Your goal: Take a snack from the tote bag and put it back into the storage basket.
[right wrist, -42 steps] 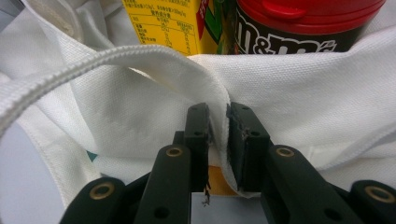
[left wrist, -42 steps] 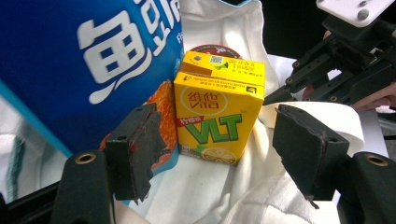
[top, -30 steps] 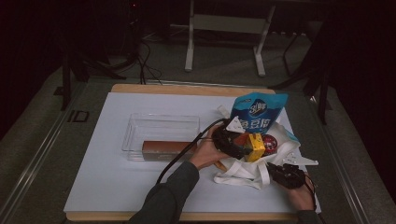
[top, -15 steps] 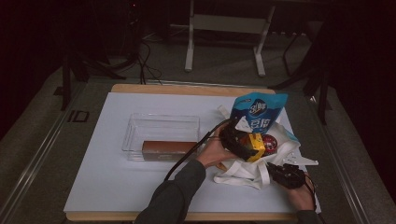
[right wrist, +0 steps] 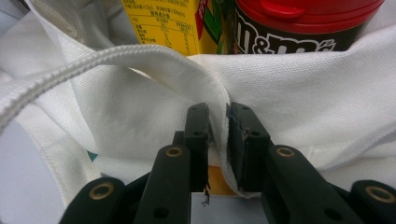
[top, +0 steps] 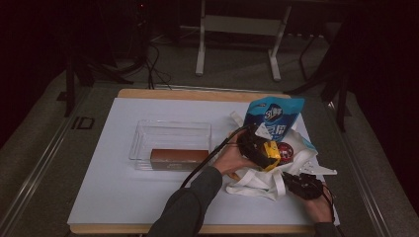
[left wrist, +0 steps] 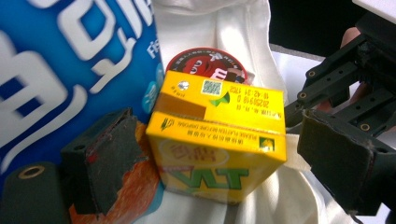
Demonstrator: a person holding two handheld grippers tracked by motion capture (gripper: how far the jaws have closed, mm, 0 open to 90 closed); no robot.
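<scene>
Tote bag lies open on the bench, right tool pinching its strap. Blue pouch stands inside. Yellow carton sits in the bag mouth between the left tool's jaws, just opened and clear of it; release looks complete, withdrawal seems next

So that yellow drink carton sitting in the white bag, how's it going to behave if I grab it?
The yellow carton looks boxy with flat printed sides, so it should stay stiff and give the open left gripper good faces to grip. It stands among the soft folds of the white bag, so a nudge could tip it. Hard squeezing might dent it.
</scene>
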